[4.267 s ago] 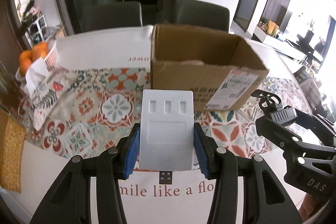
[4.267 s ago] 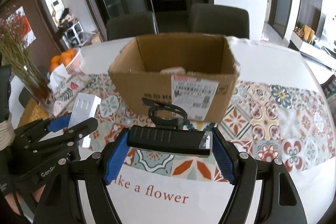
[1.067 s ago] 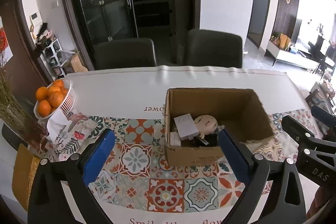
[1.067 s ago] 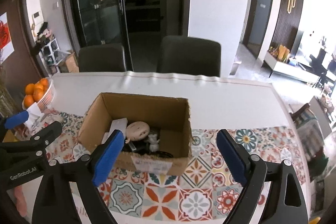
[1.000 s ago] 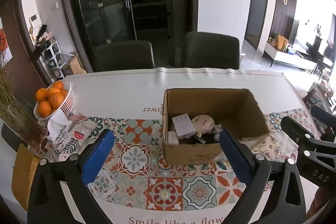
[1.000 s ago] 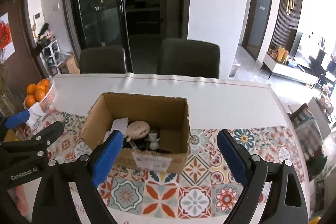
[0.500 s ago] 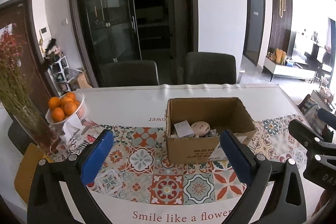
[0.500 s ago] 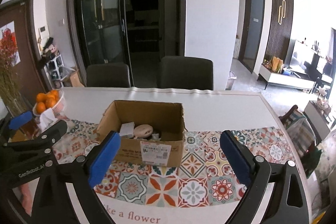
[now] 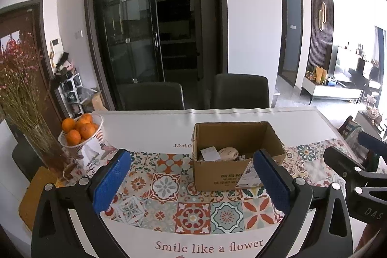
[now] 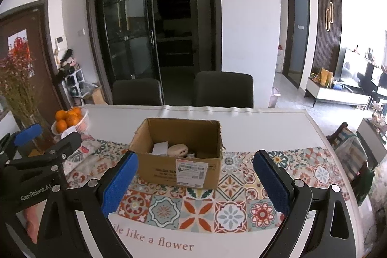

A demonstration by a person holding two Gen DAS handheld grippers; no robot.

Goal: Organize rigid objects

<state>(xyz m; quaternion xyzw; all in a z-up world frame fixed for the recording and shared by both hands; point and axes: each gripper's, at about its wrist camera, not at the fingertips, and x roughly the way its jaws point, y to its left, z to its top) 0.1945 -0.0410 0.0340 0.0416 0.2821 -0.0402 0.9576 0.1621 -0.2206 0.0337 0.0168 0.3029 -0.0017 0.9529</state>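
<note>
An open cardboard box (image 9: 232, 175) stands on the patterned table runner (image 9: 169, 190); it also shows in the right wrist view (image 10: 179, 171). Inside lie a white flat block (image 9: 211, 153), a round beige object (image 9: 228, 152) and small dark items. My left gripper (image 9: 192, 180) is open and empty, held back from the box above the table's near edge. My right gripper (image 10: 194, 181) is open and empty, also back from the box. Each gripper shows at the edge of the other's view.
A white basket of oranges (image 9: 81, 131) and a vase of dried flowers (image 9: 26, 98) stand at the table's left. Patterned cloth (image 10: 82, 154) lies by the basket. Two dark chairs (image 9: 150, 96) stand behind the table (image 9: 145, 127). A yellow mat (image 9: 36, 195) lies at the left edge.
Both grippers let go of their objects, the white block and a black device, into the box, opened wide, then drew back and up; over the last second the box has shrunk in both views.
</note>
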